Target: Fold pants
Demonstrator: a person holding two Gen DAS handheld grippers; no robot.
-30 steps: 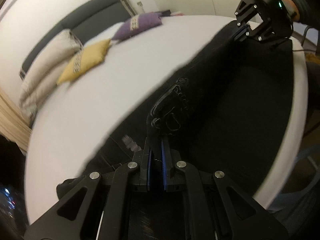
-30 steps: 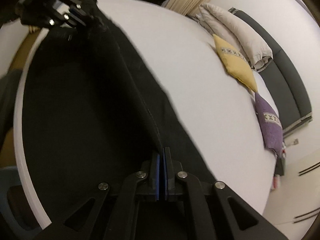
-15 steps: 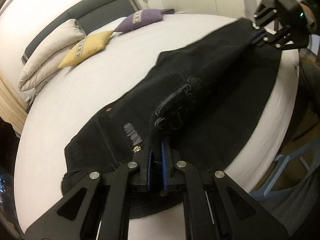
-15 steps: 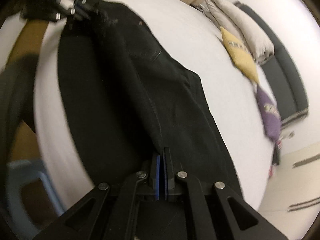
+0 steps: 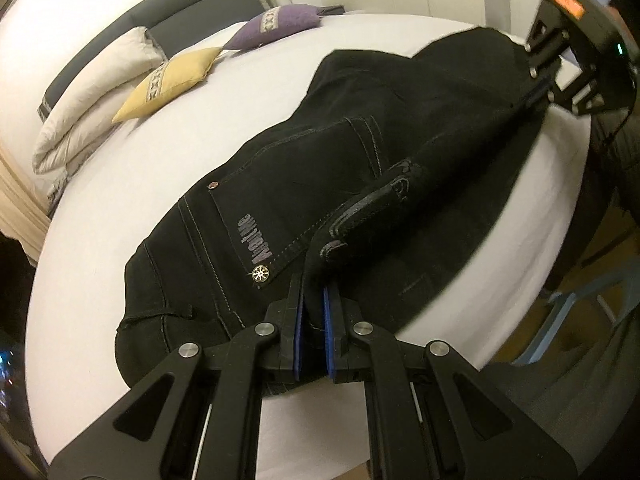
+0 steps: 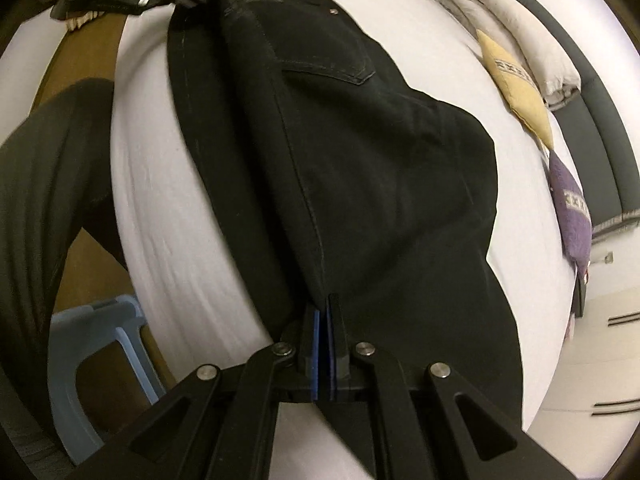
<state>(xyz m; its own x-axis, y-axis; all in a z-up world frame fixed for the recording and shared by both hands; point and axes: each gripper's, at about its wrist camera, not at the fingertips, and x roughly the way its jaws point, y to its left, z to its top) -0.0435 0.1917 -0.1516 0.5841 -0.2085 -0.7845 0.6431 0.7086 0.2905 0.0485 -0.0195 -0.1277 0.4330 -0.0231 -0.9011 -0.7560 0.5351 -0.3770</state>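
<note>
Pants (image 5: pixel 328 168) now lower onto bed (image 5: pixel 120 184), my left tongs (image 5: pixel 313 312) clamped on waistband, right tongs (image 6: pixel 323 320) pinching leg end, stool (image 6: pixel 92 360) only in right view.

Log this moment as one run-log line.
task: fold pants | left gripper: shut on pants waist end | right gripper: shut on pants leg end | pants: stretched between grippers over bed | fold: not finished
</note>
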